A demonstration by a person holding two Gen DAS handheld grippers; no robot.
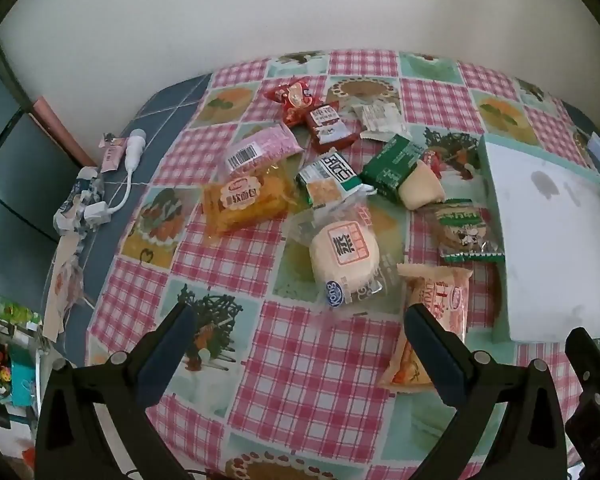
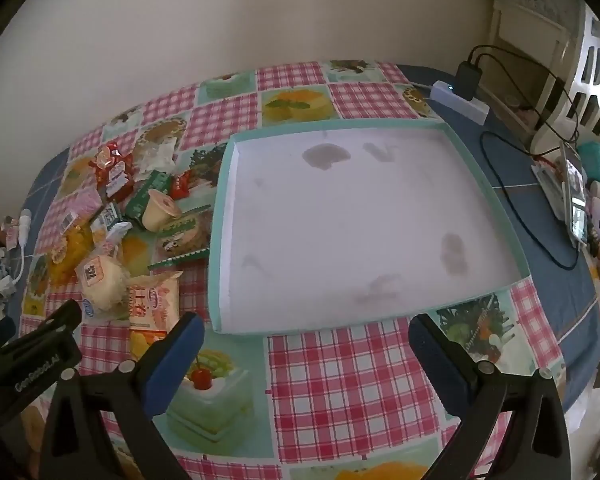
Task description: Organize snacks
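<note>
Both pairs of jaws are hanging spread wide above the surface, pinching nothing.

The left gripper (image 1: 298,344) is tilting down over the checked tablecloth (image 1: 300,368), its right finger overlapping the near end of a cream-and-orange packet (image 1: 440,300) in the view; a round white bun (image 1: 342,256) is lying just beyond. The right gripper (image 2: 306,354) is pointing at the near rim of the shallow teal-edged tray (image 2: 216,240), which is sitting empty, with the pile of snacks (image 2: 116,220) lying just beside it on its left.
</note>
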